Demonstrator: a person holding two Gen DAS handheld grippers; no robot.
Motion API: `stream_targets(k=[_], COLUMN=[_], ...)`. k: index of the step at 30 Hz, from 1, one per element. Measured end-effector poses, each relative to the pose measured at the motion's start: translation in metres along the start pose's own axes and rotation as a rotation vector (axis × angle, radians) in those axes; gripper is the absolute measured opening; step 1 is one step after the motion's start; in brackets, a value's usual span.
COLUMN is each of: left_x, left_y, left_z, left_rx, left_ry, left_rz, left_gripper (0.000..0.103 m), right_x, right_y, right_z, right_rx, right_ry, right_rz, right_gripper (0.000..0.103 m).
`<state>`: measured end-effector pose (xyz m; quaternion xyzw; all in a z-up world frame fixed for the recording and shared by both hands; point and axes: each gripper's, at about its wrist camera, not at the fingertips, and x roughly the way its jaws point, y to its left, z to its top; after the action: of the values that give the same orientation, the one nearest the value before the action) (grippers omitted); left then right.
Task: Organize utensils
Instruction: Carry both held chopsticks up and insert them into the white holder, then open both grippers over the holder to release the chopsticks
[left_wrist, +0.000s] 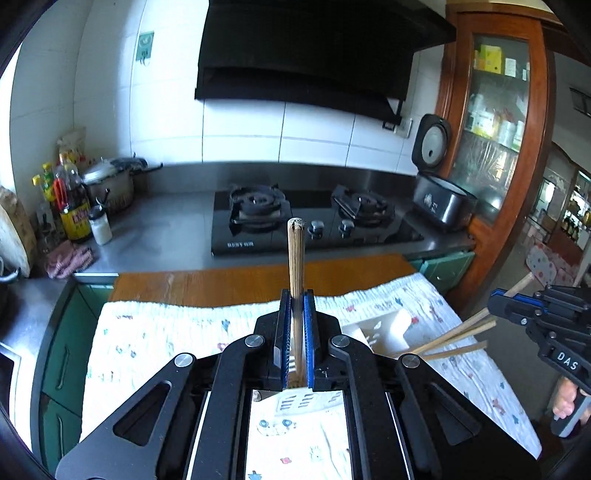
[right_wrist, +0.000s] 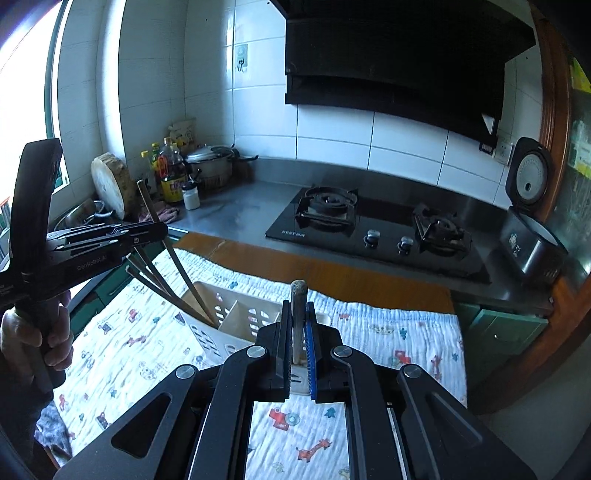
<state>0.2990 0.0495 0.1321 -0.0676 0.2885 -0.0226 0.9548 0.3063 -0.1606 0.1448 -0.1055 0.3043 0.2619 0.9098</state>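
My left gripper is shut on a bamboo chopstick that stands up between its blue pads. Seen from the right wrist, that left gripper hangs above the left compartment of a white slotted utensil holder, and its chopstick slants down toward it. Several more chopsticks lean in that compartment. My right gripper is shut on a pale wooden utensil handle, just in front of the holder. In the left wrist view the right gripper is at the right, beyond the holder and its leaning chopsticks.
The holder lies on a patterned white cloth over a wooden table. Behind is a steel counter with a black gas hob, an open rice cooker, oil bottles, a pot and a round chopping block.
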Motion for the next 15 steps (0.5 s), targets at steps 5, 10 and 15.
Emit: stream_targets(k=[5, 10, 15], left_x=[0.011, 0.015, 0.010], left_y=[-0.001, 0.000, 0.000], left_z=[-0.008, -0.010, -0.009], left_rx=[0.023, 0.023, 0.017], left_ry=[0.033, 0.049, 0.047], left_rz=[0.003, 0.012, 0.019], left_gripper=[0.006, 0.008, 0.020], right_x=[0.015, 0.017, 0.001], right_y=[-0.002, -0.004, -0.005], right_z=[-0.008, -0.010, -0.005], right_rx=[0.020, 0.037, 0.031], right_ry=[0.024, 0.021, -0.019], right_rz=[0.011, 0.016, -0.001], right_gripper=[0.007, 0.008, 0.015])
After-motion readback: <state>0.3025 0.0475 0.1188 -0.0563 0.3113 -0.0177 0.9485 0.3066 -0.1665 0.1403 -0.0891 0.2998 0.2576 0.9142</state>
